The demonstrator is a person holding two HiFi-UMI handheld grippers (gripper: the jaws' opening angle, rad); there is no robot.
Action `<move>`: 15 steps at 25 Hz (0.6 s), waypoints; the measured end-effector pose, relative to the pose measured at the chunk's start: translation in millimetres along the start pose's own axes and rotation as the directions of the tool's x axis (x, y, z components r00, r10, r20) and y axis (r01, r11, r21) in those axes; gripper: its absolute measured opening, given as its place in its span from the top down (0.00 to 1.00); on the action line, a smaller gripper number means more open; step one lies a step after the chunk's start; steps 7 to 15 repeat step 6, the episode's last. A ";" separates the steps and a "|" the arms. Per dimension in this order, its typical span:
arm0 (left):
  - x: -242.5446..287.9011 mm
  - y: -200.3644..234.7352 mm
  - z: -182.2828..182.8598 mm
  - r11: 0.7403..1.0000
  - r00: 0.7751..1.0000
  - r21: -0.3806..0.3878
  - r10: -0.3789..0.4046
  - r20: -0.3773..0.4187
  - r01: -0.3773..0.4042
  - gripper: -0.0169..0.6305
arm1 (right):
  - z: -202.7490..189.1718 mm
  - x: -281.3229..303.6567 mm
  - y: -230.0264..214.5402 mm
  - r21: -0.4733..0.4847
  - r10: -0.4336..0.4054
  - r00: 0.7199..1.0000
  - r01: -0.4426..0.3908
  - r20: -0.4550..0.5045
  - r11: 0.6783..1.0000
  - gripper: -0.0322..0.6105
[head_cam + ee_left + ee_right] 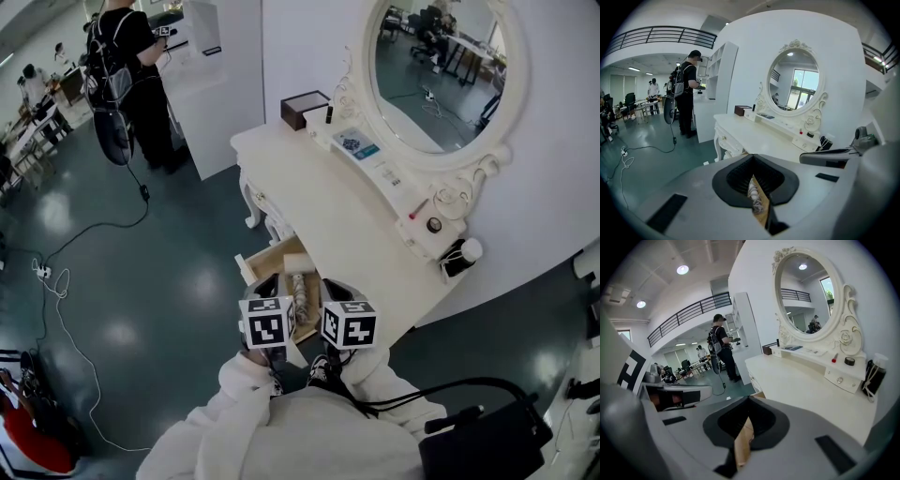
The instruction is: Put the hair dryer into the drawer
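Looking steeply down, the head view showed the whole white dressing table point(319, 202) with its oval white-framed mirror point(436, 70). At the near left front of the table, the light wooden drawer point(251, 265) stood pulled open. The white hair dryer point(298, 279) with its coiled white cord lay inside this drawer. Only this view showed both tools together. The left gripper point(270, 302) and the right gripper point(342, 305) were held side by side, just near of the drawer and close to the person's body. The white sleeves point(253, 375) were bent behind them, and both tools pointed forward and down at the drawer.

The left gripper view gave what the head view could not: its two jaws were pressed together with nothing pinched, and only the coiled cord and the wood showed through the thin slit. The right gripper view showed the same closed, empty jaws, with only bare drawer wood in the slit.

The gripper views also showed a person in black clothes point(686, 96) standing far to the left.
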State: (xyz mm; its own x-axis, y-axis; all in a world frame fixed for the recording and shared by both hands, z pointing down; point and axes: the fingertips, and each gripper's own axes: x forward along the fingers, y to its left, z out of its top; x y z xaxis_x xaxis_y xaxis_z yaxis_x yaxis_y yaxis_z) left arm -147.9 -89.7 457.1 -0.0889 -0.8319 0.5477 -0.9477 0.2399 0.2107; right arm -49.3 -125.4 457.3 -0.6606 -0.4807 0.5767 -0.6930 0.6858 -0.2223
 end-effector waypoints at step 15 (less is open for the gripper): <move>3.0 -0.8 4.1 1.000 1.000 0.001 0.000 -0.003 0.000 0.96 | 3.9 0.5 -2.4 -0.003 0.002 1.000 -0.002 -0.002 1.000 0.86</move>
